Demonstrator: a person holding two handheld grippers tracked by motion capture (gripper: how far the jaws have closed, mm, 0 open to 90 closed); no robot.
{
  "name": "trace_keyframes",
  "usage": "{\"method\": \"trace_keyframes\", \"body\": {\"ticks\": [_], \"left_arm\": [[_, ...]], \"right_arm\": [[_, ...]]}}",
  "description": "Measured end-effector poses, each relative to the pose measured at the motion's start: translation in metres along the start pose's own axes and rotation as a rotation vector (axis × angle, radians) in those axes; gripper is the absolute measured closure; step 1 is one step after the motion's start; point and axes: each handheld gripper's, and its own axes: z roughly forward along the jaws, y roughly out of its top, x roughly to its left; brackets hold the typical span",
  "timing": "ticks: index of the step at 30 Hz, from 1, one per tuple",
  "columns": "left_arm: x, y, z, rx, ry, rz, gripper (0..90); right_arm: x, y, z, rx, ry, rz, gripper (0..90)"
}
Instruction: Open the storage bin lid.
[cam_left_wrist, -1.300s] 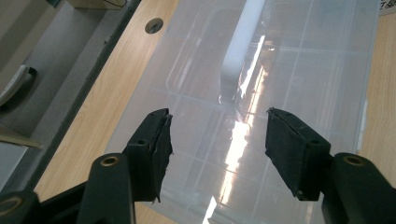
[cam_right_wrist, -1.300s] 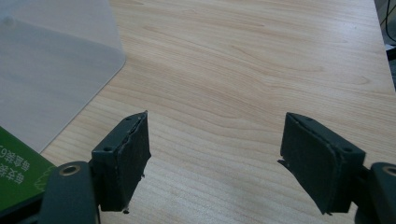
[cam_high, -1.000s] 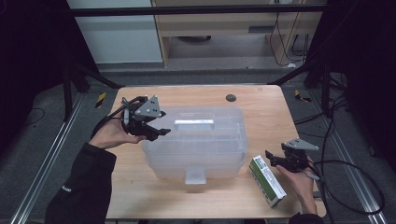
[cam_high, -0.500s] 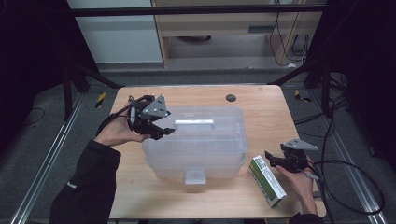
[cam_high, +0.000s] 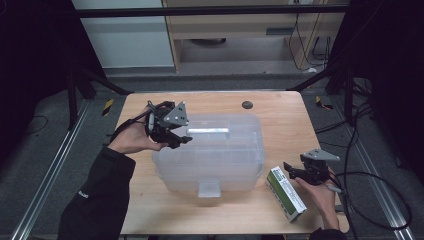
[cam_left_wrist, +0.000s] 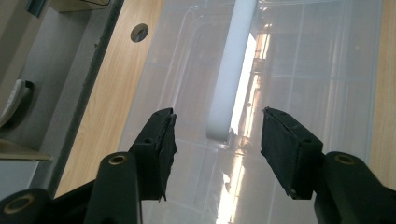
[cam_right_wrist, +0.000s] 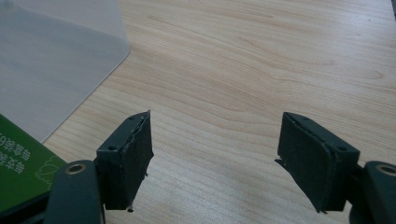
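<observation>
I am looking at the clear plastic box (cam_high: 210, 150) sitting in the middle of the wooden table (cam_high: 280, 107). Its lid is on, and a white handle (cam_high: 207, 131) is lying flat along the top. My left gripper (cam_high: 181, 141) is hovering over the left end of that lid. In the left gripper view the end of the white handle (cam_left_wrist: 229, 88) is showing in the gap between the two black jaws, lower down, and the pads are not touching it. The jaws are standing wide, though they have just been closing a little.

My right gripper (cam_high: 291, 170) is waiting near the right front corner of the table, just beside a green and white carton (cam_high: 286, 194) lying flat by the box. Its jaws are wide apart with bare wood between them. In the right gripper view a green corner of the carton (cam_right_wrist: 23, 170) is showing white printed signs, but I cannot read them.

A small dark round hole (cam_high: 247, 105) is sitting in the table behind the box.
</observation>
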Motion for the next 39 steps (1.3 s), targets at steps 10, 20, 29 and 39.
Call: {"method": "trace_keyframes", "body": {"ticks": [10, 20, 29, 39], "left_arm": [[-0.001, 0.012, 0.008, 0.022, 0.004, 0.031, 47.2], [-0.003, 0.019, 0.018, 0.048, -0.019, 0.055, 51.9], [-0.002, 0.024, 0.025, 0.076, -0.004, 0.069, 57.1], [-0.002, 0.025, 0.029, 0.089, -0.002, 0.075, 63.4]], "right_arm": [[0.000, 0.000, 0.000, 0.005, 0.003, 0.003, 27.3], [0.000, 0.000, 0.000, 0.013, 0.008, 0.000, 29.1], [0.000, 0.000, 0.001, 0.018, 0.010, -0.005, 30.0], [0.001, 0.000, 0.001, 0.024, 0.015, -0.015, 32.7]]}}
